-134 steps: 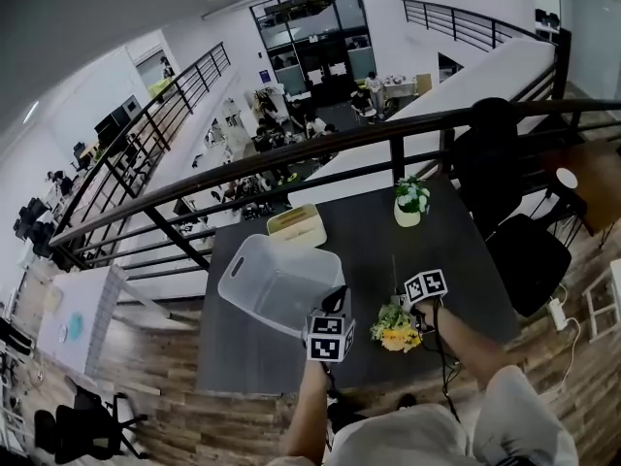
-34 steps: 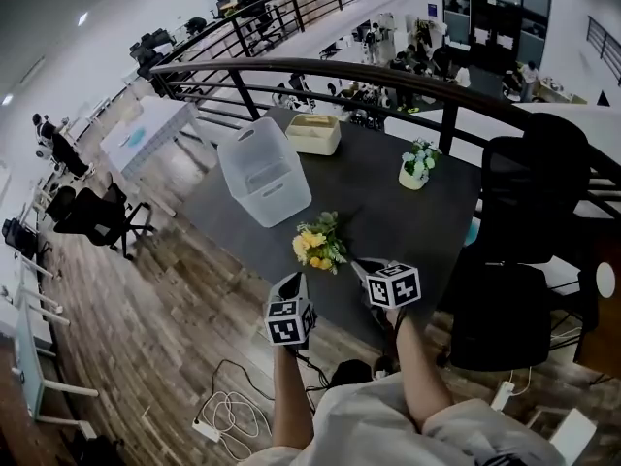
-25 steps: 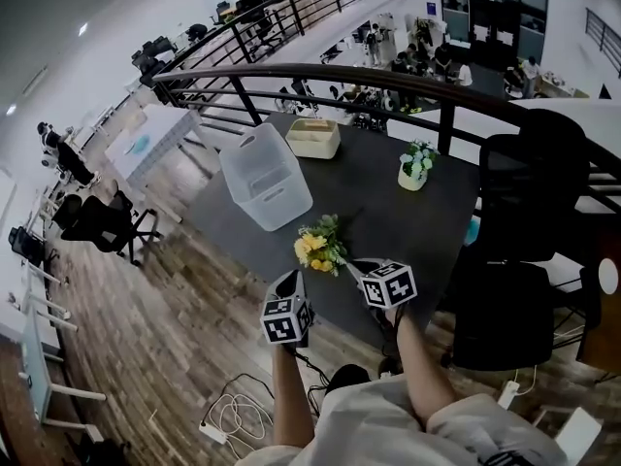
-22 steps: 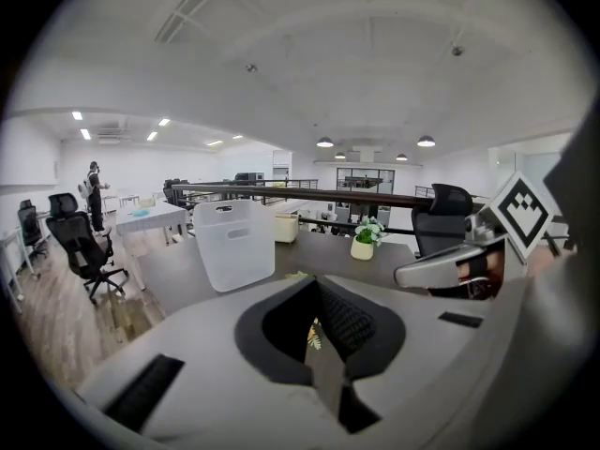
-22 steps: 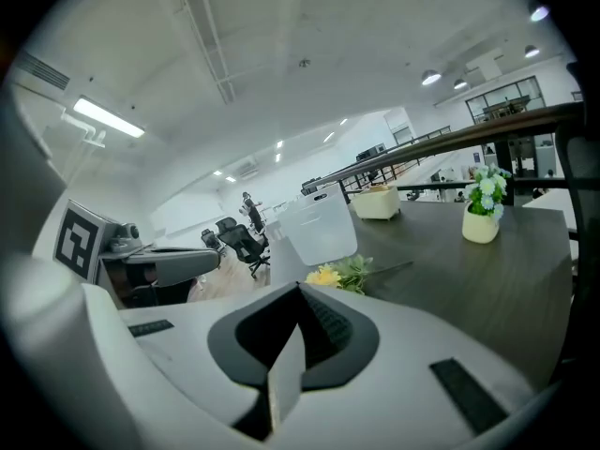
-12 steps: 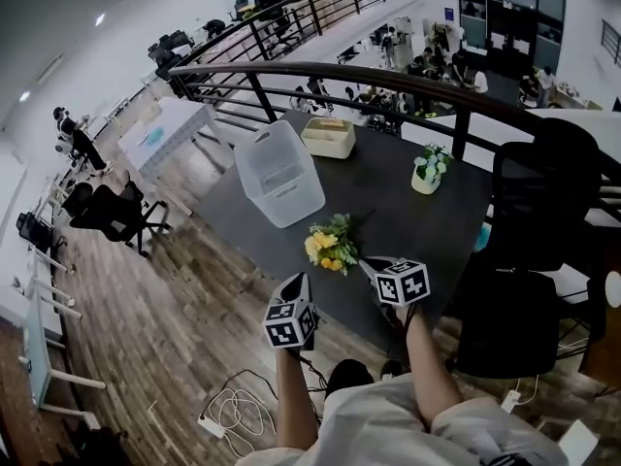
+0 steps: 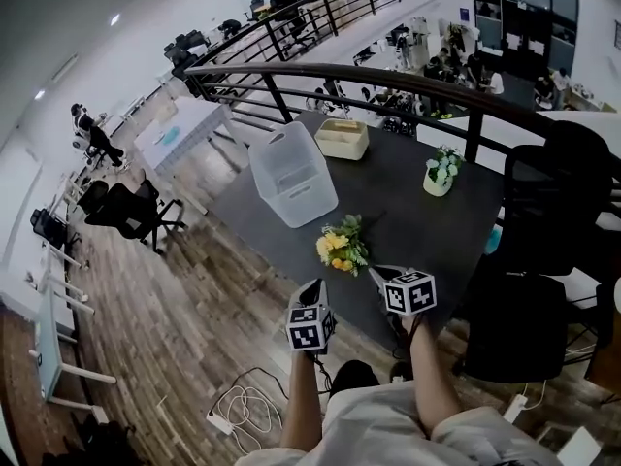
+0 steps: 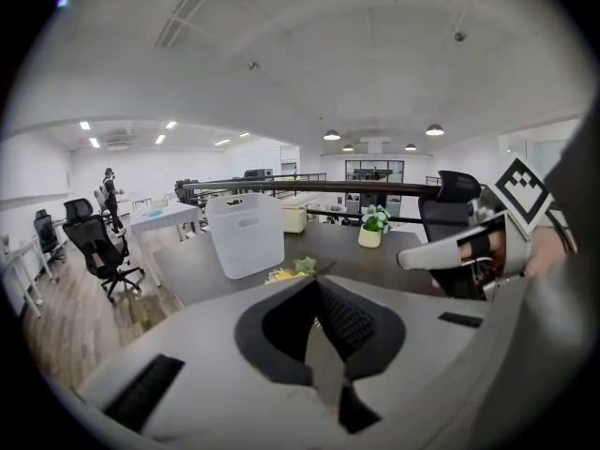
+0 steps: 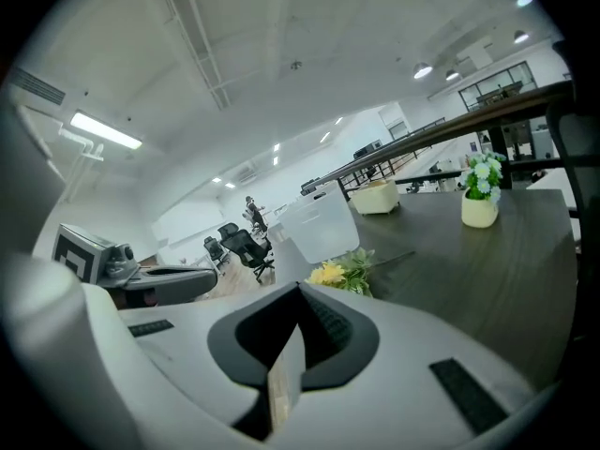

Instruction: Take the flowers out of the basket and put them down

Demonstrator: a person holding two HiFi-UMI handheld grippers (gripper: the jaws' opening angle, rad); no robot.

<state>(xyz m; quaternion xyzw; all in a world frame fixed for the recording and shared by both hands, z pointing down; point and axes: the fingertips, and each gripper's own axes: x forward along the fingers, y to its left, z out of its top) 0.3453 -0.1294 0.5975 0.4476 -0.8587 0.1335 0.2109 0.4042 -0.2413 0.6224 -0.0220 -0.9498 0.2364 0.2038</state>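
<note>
Left tongs (image 7: 312,289): my jaws together, nothing between. Right tongs (image 7: 376,273): my jaws together, empty. Both held at near edge of worktop (image 7: 427,231), tips pointing toward flowers (image 7: 342,249).

Flowers: yellow bunch with green leaves, lying on worktop outside basket (image 7: 291,175), just ahead of right tongs.

Basket: translucent white, on worktop beyond flowers, near them but apart.

Far side: potted plant (image 7: 441,173), beige box (image 7: 342,139).
</note>
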